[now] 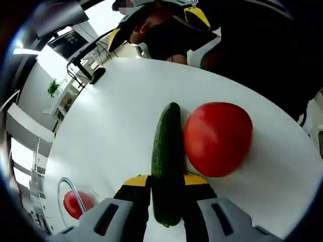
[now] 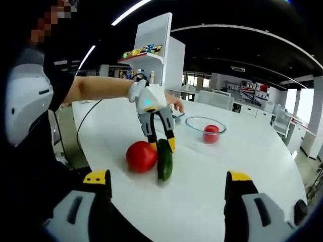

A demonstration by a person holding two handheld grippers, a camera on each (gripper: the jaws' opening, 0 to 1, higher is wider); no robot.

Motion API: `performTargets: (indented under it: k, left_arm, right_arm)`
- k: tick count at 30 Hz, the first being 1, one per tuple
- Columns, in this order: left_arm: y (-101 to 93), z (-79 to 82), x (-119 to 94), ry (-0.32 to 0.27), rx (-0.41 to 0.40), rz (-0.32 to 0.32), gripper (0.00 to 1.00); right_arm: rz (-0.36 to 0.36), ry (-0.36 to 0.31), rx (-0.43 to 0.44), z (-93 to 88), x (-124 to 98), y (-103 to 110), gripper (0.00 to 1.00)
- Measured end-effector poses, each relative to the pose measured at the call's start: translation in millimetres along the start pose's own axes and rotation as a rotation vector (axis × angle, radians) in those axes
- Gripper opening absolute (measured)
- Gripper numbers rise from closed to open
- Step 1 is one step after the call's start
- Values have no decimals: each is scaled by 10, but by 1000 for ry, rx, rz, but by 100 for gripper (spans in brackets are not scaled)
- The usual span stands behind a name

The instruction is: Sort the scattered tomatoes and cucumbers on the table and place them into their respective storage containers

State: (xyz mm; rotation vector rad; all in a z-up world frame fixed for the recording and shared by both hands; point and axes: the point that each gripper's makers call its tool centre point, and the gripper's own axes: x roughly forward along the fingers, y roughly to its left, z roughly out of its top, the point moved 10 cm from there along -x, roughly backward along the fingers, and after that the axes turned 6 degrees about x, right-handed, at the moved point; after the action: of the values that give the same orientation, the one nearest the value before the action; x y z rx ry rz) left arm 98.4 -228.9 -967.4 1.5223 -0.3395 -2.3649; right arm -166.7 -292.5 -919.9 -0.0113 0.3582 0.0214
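Cucumber (image 1: 167,166) hides its near end between left gripper (image 1: 167,182) jaws.

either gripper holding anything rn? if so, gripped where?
Left gripper: its jaws straddle the cucumber near one end, on the table; full clamping can't be told. Right gripper: open, empty.

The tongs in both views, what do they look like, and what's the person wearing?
Both tongs have grey bodies, dark slots and yellow-capped black tips: the left tongs and right tongs. In the right gripper view, the left one carries a white housing with a small teal light. The person wears dark clothing with white panels.
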Motion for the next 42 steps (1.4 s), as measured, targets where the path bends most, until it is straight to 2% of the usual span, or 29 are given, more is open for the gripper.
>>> performTargets:
  k: [1,4,7,9,11,14,25,42]
  left_arm:
    - [-1,3,-4,2,-4,-3,24]
    - [-9,-5,-3,-8,-92,7,24]
    - [8,-39,-3,-25,-102,11,24]
    - [9,-23,2,-16,-106,14,24]
    - [9,-14,4,13,-168,29,23]
    - [19,-24,12,13,-214,48,22]
    - [25,-105,3,-47,-357,106,21]
    - [30,-180,-95,-57,-448,229,21]
  right_arm:
    - [0,-1,1,0,3,-3,88]
    - [-1,0,3,0,11,-8,87]
    - [-3,4,-3,-2,29,-11,86]
    - [-4,4,-6,-1,37,-6,86]
    - [-3,3,-9,3,44,7,86]
    - [-2,4,-10,1,43,26,86]
    - [-20,2,-13,11,-20,27,86]
    - [-17,-2,-15,23,-21,42,85]
